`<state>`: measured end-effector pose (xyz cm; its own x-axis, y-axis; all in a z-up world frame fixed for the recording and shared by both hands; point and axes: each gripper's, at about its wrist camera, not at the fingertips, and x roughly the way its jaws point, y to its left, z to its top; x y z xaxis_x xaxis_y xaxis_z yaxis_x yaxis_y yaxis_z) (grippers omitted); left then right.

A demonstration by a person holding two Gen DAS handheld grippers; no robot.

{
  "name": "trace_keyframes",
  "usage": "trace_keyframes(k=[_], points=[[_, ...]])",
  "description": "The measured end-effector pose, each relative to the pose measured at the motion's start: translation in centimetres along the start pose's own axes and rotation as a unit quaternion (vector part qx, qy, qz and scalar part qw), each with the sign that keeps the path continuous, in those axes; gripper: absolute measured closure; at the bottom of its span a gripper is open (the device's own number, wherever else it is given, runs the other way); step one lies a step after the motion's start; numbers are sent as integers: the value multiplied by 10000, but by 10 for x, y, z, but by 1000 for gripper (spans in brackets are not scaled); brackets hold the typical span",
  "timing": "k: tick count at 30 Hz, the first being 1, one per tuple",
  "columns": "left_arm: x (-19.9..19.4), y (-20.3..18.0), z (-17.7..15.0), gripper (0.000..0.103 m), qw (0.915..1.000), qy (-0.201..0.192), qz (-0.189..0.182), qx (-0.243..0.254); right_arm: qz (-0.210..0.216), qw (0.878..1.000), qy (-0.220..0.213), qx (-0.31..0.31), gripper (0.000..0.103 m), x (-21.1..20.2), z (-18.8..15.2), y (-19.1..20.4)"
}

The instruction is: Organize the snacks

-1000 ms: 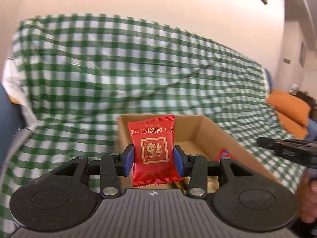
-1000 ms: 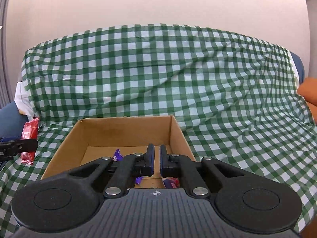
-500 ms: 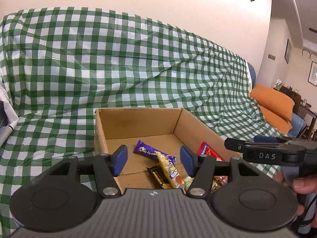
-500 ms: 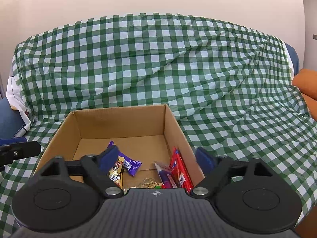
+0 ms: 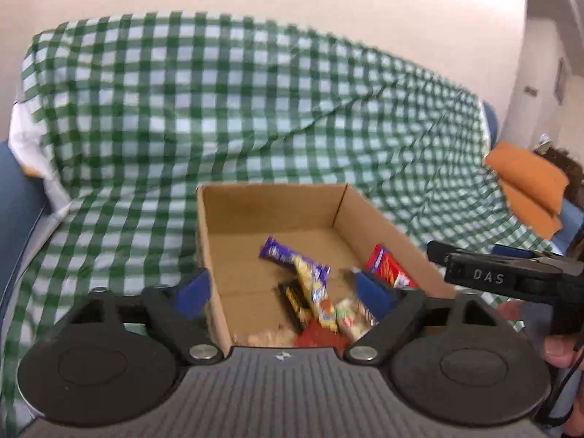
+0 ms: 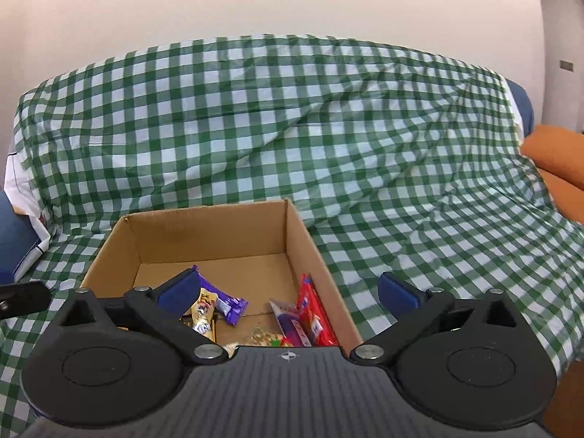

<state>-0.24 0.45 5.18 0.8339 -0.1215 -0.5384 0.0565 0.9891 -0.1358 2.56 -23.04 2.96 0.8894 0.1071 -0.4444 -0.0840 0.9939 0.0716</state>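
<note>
Left gripper [image 5: 283, 294] and right gripper [image 6: 286, 292] hang over the cardboard box [image 6: 303, 233] on the green checked cloth [image 6: 292, 116], jaws just opened wide with nothing between them. Snacks lie in the box: purple bar [image 6: 222, 299], red packets [image 6: 315, 314], wrapper print too blurred to read. Only "DAS" reads, on the right gripper's side in the left wrist view.
</note>
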Motion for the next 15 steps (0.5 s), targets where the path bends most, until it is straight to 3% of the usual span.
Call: trace_keyframes(k=[3, 7, 15], points=[[-6, -1, -17, 0, 9997, 134, 123, -160, -156, 9996, 219, 95, 1, -12, -5, -4], [0, 0, -42, 0, 9974, 325, 648, 21, -187, 9990, 400, 9, 1, -32, -18, -6], [16, 11, -39, 0, 9955, 663, 532, -413, -265, 9963, 408, -713, 1, -42, -34, 10]])
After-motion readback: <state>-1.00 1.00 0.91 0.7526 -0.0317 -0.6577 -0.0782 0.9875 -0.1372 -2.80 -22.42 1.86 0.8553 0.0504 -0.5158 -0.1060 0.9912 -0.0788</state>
